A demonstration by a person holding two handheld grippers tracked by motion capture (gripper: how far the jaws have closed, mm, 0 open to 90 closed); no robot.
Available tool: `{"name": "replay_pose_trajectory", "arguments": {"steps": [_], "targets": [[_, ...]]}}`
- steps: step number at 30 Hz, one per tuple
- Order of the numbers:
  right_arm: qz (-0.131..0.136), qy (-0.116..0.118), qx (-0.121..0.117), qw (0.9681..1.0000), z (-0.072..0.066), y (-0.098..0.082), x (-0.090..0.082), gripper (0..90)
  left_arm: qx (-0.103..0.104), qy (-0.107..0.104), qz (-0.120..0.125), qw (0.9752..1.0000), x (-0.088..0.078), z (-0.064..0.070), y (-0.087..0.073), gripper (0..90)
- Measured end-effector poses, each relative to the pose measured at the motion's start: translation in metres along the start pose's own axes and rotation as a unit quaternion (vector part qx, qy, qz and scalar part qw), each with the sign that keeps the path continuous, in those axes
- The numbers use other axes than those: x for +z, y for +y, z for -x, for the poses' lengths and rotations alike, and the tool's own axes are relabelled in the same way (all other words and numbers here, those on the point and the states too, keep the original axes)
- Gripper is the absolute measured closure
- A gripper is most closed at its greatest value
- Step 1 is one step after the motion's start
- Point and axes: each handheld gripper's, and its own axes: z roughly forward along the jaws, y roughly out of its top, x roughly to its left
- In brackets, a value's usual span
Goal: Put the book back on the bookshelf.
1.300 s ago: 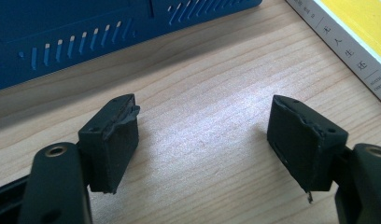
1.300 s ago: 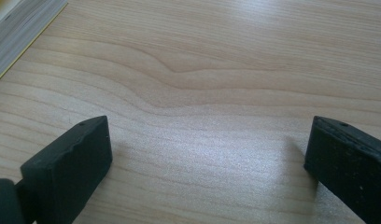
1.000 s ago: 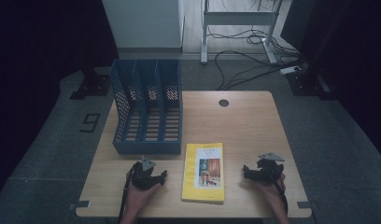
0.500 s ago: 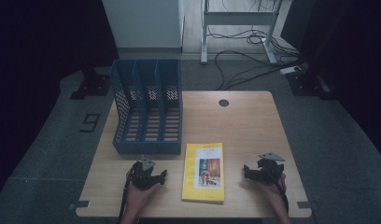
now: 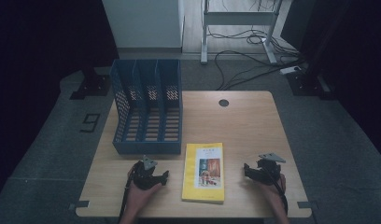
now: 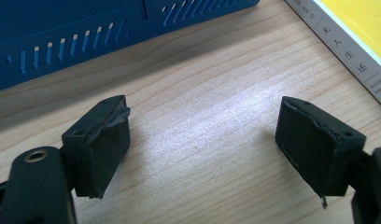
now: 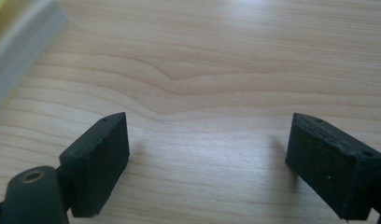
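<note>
Book: yellow paperback (image 5: 203, 171) lies flat on the wooden table (image 5: 244, 121), between both grippers, just in front of the blue file rack (image 5: 149, 112).
Left gripper (image 6: 202, 140): jaws just widening, nothing between.
Right gripper (image 7: 207, 154): jaws apart, just narrowing, nothing between.
Technique: approach the book's long edges low, squarely.

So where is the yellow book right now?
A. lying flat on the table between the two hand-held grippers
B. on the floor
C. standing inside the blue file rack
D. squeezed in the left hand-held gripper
A: the yellow book lies flat on the table, with the left hand-held gripper on one side and the right hand-held gripper on the other, both open and holding nothing.
</note>
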Motion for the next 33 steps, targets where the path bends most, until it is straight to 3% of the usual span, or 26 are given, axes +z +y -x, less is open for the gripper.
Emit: {"name": "replay_pose_trajectory", "arguments": {"steps": [14, 20, 27, 33], "targets": [[0.027, 0.043, -0.02, 0.9985, -0.031, 0.004, -0.016, 16.1, -0.002, -0.013, 0.001, 0.9999, 0.005, -0.002, 0.005, 15.4], [0.038, 0.057, -0.025, 0.9974, -0.048, 0.012, -0.02, 16.8, 0.004, -0.004, -0.002, 1.0, 0.007, 0.0, 0.007, 14.9], [0.047, 0.082, -0.044, 0.9945, -0.073, 0.017, -0.018, 16.8, 0.005, -0.005, -0.002, 1.0, 0.007, 0.0, 0.007, 14.9], [0.044, 0.098, -0.047, 0.9931, -0.081, 0.015, -0.015, 17.3, 0.004, -0.004, -0.002, 1.0, 0.008, 0.001, 0.008, 14.9]]}}
